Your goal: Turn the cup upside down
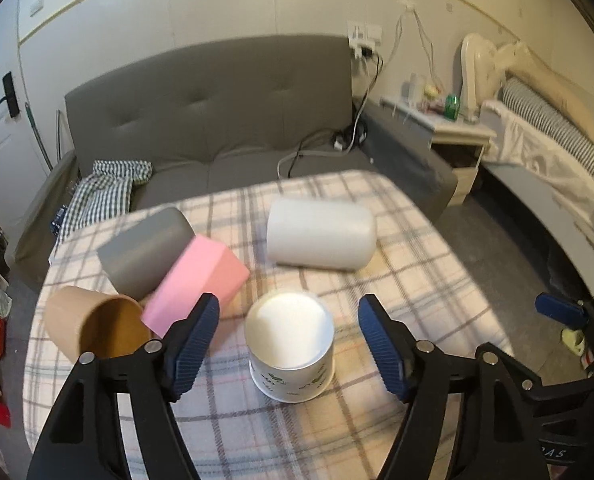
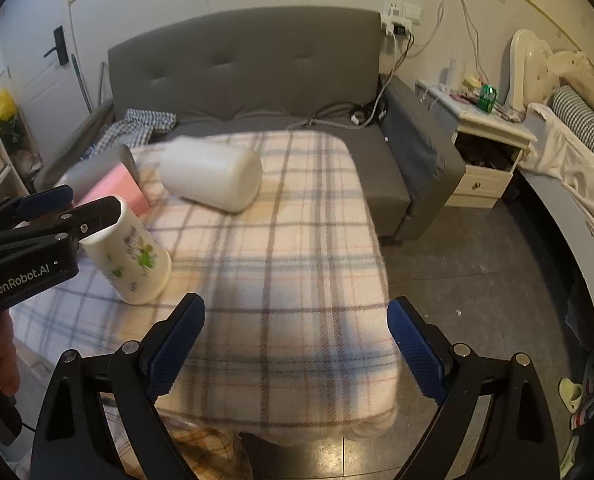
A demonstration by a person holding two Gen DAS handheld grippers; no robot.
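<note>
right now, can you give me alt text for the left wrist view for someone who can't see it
The open left gripper hangs over a white paper cup with green leaf print, its jaws apart on either side. The cup stands on a plaid-covered table. Behind it lie a tan paper cup, a grey cup, a pink foam block and a large white cylinder.

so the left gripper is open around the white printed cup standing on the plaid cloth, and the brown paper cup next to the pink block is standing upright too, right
Not quite. The brown paper cup lies on its side, its open mouth facing the camera, as the left wrist view shows. The rest holds: the left gripper is open around the white printed cup on the plaid cloth, and the brown cup is beside the pink block.
</note>
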